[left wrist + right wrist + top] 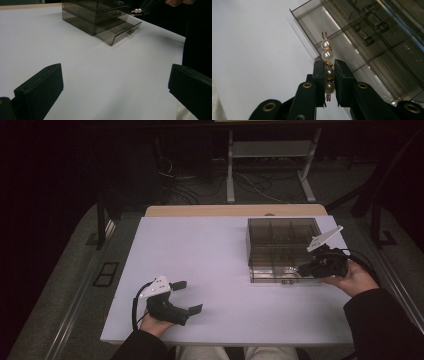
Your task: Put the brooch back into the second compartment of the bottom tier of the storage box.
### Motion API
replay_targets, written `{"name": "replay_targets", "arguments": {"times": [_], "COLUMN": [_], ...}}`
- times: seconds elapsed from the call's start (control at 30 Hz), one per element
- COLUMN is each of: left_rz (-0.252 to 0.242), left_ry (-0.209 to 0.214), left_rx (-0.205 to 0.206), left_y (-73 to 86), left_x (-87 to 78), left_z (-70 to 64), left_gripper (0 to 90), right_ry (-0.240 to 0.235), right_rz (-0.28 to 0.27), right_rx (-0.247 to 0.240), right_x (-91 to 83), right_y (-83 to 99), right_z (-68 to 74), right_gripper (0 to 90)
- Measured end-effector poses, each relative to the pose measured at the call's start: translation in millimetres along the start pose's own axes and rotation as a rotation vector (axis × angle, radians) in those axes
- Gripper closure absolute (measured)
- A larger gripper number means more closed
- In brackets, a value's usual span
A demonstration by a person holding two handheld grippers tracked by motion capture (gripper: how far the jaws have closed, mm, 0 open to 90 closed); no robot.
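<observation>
A smoky clear drawer box (283,240) stands at the back right of the white table (200,270); its lowest drawer (117,31) is pulled out. My right gripper (303,268) is shut on a gold hair clip with several pearls (327,63), held above that drawer (332,30). The same pearl clip (137,10) glints over the box in the left gripper view. My left gripper (187,296) rests near the table's front left, jaws wide apart, nothing between them.
A tan wooden edge (235,210) runs behind the table. Beyond it are a metal stand (270,165) and cables on the floor. A dark sleeve (197,37) stands at the table's right side.
</observation>
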State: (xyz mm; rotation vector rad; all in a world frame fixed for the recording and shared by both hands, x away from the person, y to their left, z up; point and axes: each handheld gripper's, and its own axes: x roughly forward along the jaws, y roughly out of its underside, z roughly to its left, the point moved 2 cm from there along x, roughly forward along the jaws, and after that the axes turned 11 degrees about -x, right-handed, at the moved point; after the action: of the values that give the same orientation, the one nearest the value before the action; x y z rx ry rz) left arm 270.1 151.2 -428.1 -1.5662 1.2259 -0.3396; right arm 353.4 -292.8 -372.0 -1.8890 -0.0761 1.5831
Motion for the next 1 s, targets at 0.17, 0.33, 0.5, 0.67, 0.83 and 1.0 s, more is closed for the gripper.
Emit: {"name": "replay_targets", "arguments": {"times": [0.17, 0.33, 0.5, 0.67, 0.83, 1.0], "left_rz": [-0.001, 0.0, 0.0, 0.0, 0.0, -0.001], "left_ry": [0.0, 0.0, 0.001, 0.0, 0.0, 0.0], "left_rx": [0.001, 0.001, 0.0, 0.0, 0.002, 0.002], "left_y": [0.0, 0.0, -0.1, -0.1, -0.1, -0.2], "left_x": [-0.3, 0.0, -0.1, -0.2, -0.2, -0.3], "left_z": [0.1, -0.1, 0.0, 0.1, -0.1, 0.0], "left_gripper": [0.0, 0.0, 0.0, 0.0, 0.0, 0.0], "right_ry": [0.004, 0.011, 0.015, 0.021, 0.024, 0.03], "right_rz": [-0.002, -0.004, -0.007, -0.009, -0.011, -0.008], "right_rx": [0.004, 0.01, 0.02, 0.029, 0.034, 0.038], "right_x": [-0.3, -0.4, 1.9, 4.3, 6.9, 12.4], "right_y": [-3.2, -3.7, -2.4, -1.4, -0.7, 1.2], "right_z": [-4.8, -8.7, -14.3, -18.4, -21.5, -24.3], "right_gripper": [79.2, 79.2, 79.2, 79.2, 79.2, 79.2]}}
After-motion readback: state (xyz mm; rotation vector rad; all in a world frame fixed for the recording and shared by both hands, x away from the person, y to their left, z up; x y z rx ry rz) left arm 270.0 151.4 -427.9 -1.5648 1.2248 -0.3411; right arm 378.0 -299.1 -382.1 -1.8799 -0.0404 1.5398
